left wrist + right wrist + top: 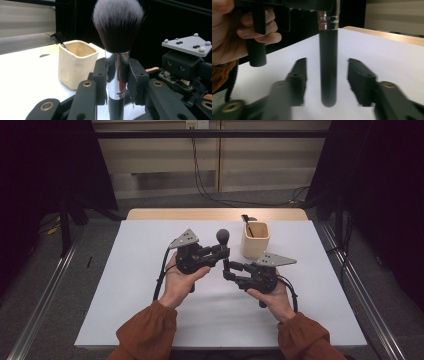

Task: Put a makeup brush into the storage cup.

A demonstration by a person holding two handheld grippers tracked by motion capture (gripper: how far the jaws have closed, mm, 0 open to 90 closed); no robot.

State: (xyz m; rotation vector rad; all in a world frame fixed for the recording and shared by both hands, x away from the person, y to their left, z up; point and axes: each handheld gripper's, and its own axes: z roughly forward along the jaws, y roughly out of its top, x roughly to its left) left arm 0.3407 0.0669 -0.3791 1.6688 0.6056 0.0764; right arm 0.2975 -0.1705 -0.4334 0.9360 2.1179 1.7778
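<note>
Half the brush (328,72) handle (blurred) hangs between right gripper (327,80) jaws.

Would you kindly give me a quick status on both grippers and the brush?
Left gripper shut on makeup brush, upright. Right gripper open, handle between its jaws, untouched. Beige cup beyond, apart.

We see our right gripper (327,82) with jaws standing clear on either side of the upright black, chrome-banded brush handle (328,70) above the white table (387,50).
</note>
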